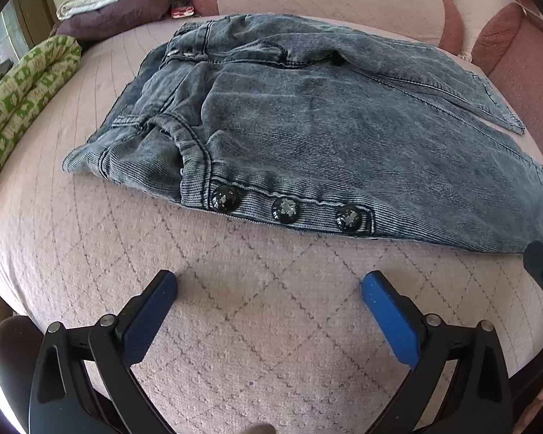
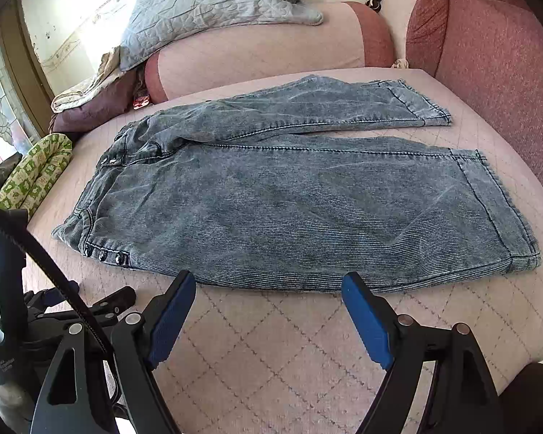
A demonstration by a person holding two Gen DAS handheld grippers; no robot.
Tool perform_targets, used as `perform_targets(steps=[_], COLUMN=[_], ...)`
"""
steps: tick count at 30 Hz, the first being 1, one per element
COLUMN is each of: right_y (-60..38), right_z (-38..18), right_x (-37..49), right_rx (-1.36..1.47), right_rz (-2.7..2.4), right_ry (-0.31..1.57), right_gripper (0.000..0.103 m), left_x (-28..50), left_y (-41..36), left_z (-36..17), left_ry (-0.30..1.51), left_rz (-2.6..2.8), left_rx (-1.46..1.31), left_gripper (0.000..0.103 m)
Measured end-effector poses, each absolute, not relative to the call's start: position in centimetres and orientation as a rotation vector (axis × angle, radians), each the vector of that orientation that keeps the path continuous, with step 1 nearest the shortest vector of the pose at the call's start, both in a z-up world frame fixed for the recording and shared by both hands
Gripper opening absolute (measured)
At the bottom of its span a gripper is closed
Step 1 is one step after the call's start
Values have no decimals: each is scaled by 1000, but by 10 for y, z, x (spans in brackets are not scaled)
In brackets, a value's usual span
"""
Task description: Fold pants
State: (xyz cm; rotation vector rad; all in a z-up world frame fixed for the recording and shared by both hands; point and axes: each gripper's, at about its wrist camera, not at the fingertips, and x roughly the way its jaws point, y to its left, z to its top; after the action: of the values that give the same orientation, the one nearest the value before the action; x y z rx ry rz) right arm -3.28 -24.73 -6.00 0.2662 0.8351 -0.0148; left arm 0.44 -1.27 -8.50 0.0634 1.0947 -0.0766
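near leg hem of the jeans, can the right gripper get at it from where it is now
Probably yes: the right gripper is open at the jeans' near edge, and only bare bedspread lies between it and the near leg hem.

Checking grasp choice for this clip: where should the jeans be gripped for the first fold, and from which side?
Probably the near leg of the jeans: one gripper at its frayed hem, the other at the waist by the three black buttons. Come in low from the near edge, where both open grippers, left and right, already face the flat long side.
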Motion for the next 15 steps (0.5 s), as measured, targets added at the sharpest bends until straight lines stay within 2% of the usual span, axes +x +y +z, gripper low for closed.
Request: perform_targets(steps=[7,10,12,15], right_y=[-249,-250,-253,-260], right_z=[-59,-56,-53,-47], right_x=[-33,-35,-37,-40], right_rx=[267,266,267,271], right_rz=[-14,-15,-18,-35], right_ry=[833,827,820,806], right_gripper=[87,87,87,87], left_x=[0,1,2,-1], left_y=[-16,-17,-12,-2], left_z=[-86,-79,-61,-4], left_ry=[1067,1111,1128,1074], left_rz=[-76,-106,-104,-132], left_rx=[92,106,89,54], left_gripper=[103,102,96,96])
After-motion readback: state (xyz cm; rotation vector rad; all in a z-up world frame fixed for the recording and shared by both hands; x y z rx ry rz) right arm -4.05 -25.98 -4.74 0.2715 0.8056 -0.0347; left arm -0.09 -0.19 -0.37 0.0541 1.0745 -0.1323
